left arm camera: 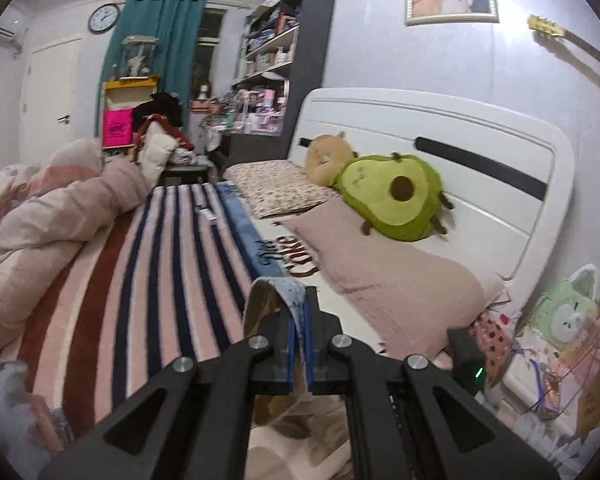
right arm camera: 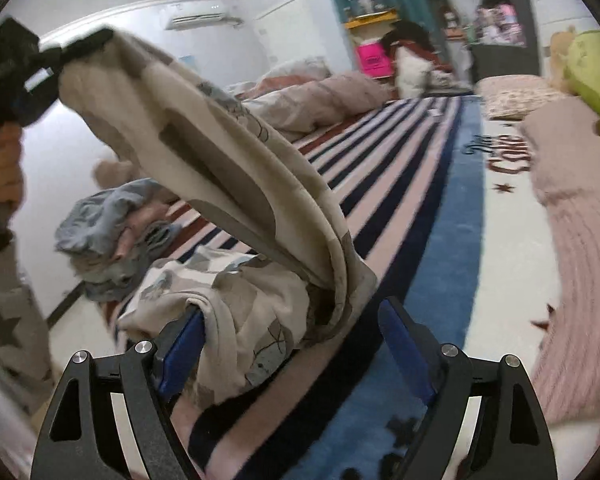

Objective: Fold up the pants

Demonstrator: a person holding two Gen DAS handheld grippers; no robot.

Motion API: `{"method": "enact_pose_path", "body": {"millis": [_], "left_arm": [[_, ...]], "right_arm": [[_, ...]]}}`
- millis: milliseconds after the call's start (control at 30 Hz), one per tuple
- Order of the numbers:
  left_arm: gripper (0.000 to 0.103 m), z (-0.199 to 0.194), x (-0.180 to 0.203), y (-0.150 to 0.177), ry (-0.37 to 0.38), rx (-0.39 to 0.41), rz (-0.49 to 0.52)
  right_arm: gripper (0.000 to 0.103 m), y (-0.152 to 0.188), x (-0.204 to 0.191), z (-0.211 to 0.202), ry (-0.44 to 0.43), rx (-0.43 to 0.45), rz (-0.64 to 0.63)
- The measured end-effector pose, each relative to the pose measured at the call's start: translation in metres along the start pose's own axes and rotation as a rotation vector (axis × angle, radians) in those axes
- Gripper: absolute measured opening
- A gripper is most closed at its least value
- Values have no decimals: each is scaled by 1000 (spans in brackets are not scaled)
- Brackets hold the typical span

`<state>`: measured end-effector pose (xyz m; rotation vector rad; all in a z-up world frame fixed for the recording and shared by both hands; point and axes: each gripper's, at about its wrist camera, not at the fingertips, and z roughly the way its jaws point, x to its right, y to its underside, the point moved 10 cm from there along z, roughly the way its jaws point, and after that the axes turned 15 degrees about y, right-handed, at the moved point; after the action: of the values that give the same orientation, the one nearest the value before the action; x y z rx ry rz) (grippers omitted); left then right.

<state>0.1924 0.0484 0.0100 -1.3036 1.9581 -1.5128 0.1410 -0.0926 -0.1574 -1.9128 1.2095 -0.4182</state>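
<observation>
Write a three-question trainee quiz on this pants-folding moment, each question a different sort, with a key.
1. True or false: the left gripper is shut on a fold of the patterned pants.
2. Multiple choice: the right gripper is A) shut on the pants, B) open with pants fabric lying between its blue pads, C) holding the avocado plush.
3. Fill in: the pants hang over a ___ blanket on the bed.

Key: 1 true. 2 B; its left pad touches cloth, its right pad stands clear. 3 striped.
</observation>
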Motion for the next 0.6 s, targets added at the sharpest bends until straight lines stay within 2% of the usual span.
{"method": "enact_pose_path", "body": {"millis": [33,100,133,167,200,267,333,433,500,567,600], "left_arm": [[1,-5,-9,7,-21,-9,-4],[1,-11,-24,19,-61,-24,-10],[1,-14,-36,30,-90,-43,-20],[1,-17,-44,40,-107,-59,-31],[1,-19,-53,51,-121,-77,-43],[1,-23,-73,81,-143,-126,-79],[1,-23,-88,113,-135,-173,-140],[2,-18,-103,158,-126,-252,-221],[2,-12,-103,184,-87,-310,-253],[8,-9,-104,202,-67,-359,-272],[20,-10,-106,206,-71,-372,-273]], "right_arm": [[82,-2,0,2,-51,-12,-9],[79,-3,-12,-2,-232,-50,-43],[82,-5,-12,-1,-228,-54,-68],[82,-2,-13,3,-162,-84,-147],[82,-2,-13,3,-162,-84,-147],[82,8,-22,3,-162,-139,-242],[82,17,-35,-6,-247,-169,-285],[82,10,-41,-22,-400,-164,-244],[83,-6,-35,-18,-402,-145,-221],[83,-19,-25,-2,-332,-157,-229],[83,-25,-20,10,-295,-170,-239]]}}
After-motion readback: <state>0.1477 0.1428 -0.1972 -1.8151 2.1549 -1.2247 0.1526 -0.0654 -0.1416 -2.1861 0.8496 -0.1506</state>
